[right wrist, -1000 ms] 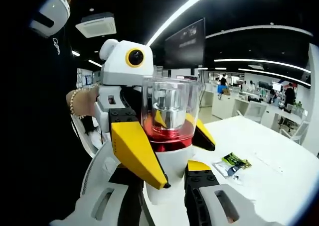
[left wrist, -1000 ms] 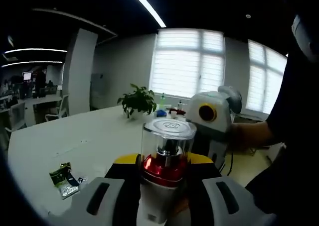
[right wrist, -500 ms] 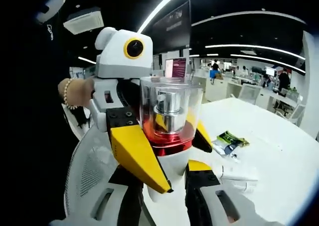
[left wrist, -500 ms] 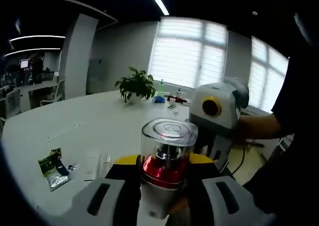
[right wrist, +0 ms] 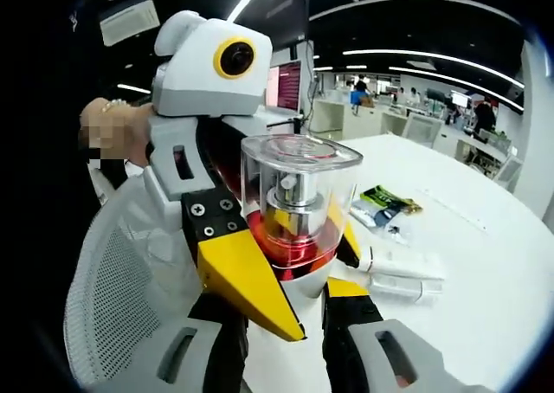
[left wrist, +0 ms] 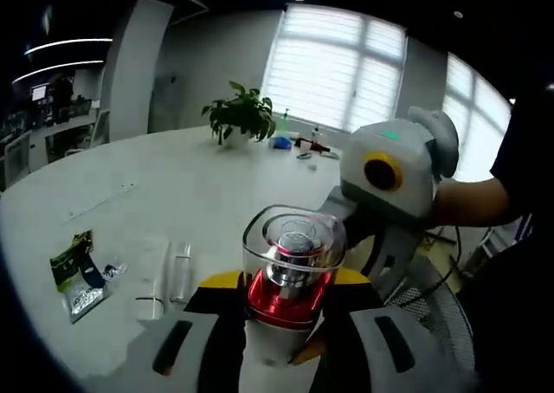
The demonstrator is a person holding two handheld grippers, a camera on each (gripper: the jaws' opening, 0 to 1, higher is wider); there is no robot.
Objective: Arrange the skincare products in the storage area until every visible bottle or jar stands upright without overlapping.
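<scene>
Bottle: white body, red collar, silver pump under a clear cap; upright at lower centre of both views, held above the table between both claws.
Table: large, white; fills the left half of the left gripper view and the right side of the right gripper view.
Mesh chair: white back, lower left of the right gripper view, behind the left claw.
Left gripper: yellow-tipped jaws closed against the bottle's white body from both sides, just below the red collar; in the right gripper view it enters from the left, its yellow jaw across the bottle's front.
Right gripper: jaws at bottom centre, closed on the bottle's base; in the left gripper view its white housing sits right of centre, behind the bottle.
Potted plant: far table edge, upper centre.
Tubes: white, lying flat on the table, right of the bottle.
Sachet: green, lying flat at lower left, near the tubes.
</scene>
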